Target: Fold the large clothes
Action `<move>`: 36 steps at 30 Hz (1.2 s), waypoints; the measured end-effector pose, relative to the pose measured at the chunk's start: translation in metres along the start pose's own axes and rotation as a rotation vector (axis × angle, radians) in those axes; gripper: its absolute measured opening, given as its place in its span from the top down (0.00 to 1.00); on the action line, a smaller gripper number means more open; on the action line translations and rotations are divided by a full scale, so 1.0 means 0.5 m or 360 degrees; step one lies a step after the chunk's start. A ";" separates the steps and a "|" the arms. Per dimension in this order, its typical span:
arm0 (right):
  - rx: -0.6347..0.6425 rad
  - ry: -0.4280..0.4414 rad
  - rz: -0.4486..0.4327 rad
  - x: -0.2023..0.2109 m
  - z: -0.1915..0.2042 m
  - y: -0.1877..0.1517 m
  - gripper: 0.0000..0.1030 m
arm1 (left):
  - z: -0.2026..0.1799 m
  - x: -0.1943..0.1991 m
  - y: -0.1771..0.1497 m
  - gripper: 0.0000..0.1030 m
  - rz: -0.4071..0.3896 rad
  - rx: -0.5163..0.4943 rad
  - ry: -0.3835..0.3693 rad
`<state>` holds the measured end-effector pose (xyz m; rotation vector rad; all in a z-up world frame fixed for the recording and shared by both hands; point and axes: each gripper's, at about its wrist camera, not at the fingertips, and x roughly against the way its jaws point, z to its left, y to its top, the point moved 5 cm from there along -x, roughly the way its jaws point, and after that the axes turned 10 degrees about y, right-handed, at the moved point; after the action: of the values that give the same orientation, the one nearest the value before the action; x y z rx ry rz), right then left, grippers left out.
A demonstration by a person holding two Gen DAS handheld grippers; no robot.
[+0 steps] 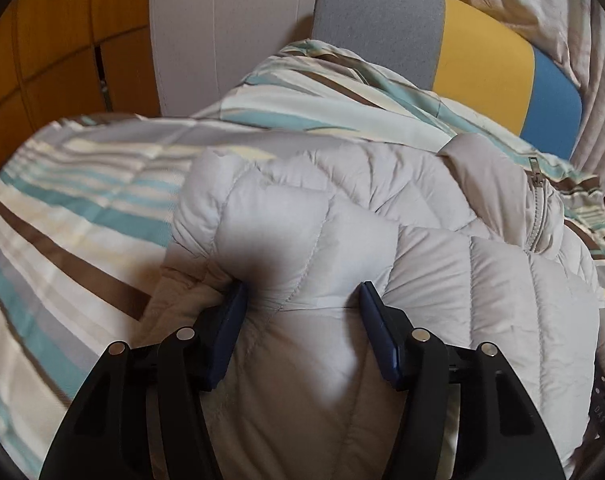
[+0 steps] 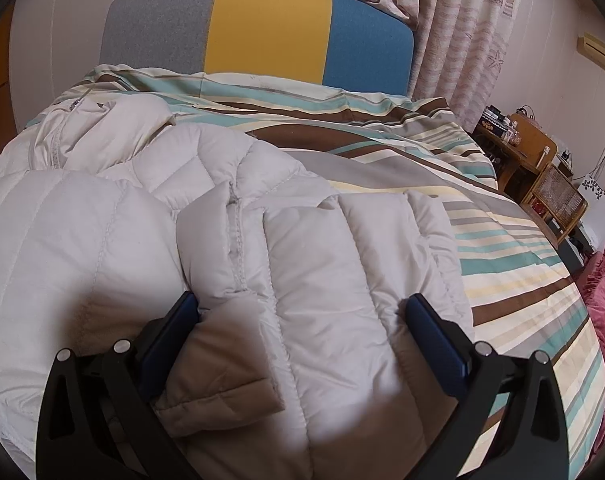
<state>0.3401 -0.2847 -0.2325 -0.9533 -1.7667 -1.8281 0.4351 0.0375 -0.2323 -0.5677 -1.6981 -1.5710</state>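
A big bed (image 2: 502,240) with a striped cover fills both views. At its far end stands a headboard (image 2: 262,32) in grey, yellow and blue. A pale puffy coat (image 2: 322,264) lies spread on the bed. Its zip (image 1: 536,196) and collar point toward the headboard.

In the left wrist view, the left gripper (image 1: 302,300) sits low over the coat (image 1: 382,208). A fat fold of the coat bulges up between its jaws. The blue pads (image 1: 230,320) press into the fold on both sides, so the jaws are grasping the coat.

In the right wrist view, the right gripper (image 2: 302,312) is over a sleeve part of the coat. The coat lies between its two jaws, and a tan cuff (image 2: 222,372) lies by the left pad. The jaws stand wide. The cloth between them lies flat and is not pinched, so they look released.
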 end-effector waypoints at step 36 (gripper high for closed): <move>-0.0021 0.0202 0.0112 0.005 -0.008 -0.017 0.02 | -0.076 0.048 -0.053 0.18 0.0009 -0.0336 -0.0066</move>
<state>0.3316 -0.2876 -0.2366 -0.8727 -1.6269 -1.8164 0.4084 -0.0073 -0.2320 -0.7146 -1.5689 -1.7582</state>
